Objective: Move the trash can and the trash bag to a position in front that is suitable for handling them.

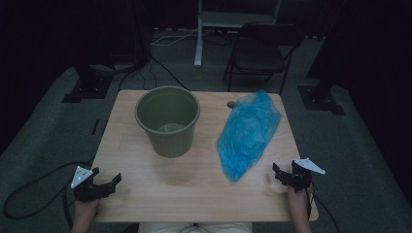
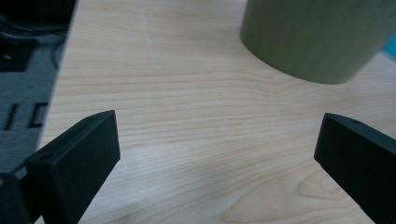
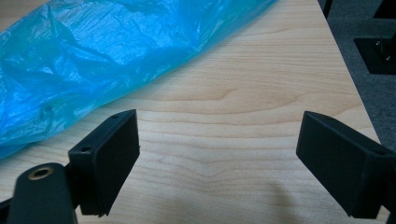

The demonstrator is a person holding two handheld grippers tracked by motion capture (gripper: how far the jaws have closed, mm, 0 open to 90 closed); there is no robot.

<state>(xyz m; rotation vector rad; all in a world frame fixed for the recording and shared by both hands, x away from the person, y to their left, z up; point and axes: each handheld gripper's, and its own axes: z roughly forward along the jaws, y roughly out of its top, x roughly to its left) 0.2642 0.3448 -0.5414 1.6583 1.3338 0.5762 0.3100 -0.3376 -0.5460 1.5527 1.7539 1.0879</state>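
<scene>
A green plastic bucket (image 1: 168, 119) stands upright on the wooden table (image 1: 194, 189), left of centre. A crumpled blue plastic bag (image 1: 248, 133) lies stretched along the right half. My left gripper (image 1: 108, 184) rests near the front left corner, open, its jaws wide apart over bare wood; the bucket wall (image 2: 317, 37) rises beyond it. My right gripper (image 1: 279, 173) hovers near the front right edge, open and holding nothing, with the bag (image 3: 93, 60) just ahead and to its left.
A small dark object (image 1: 231, 104) lies by the bag's far end. Behind the table stand a folding chair (image 1: 262, 51) and a white stand (image 1: 199, 34). Cables (image 1: 29, 194) trail over the grey floor at the left. Table edges lie close to both grippers.
</scene>
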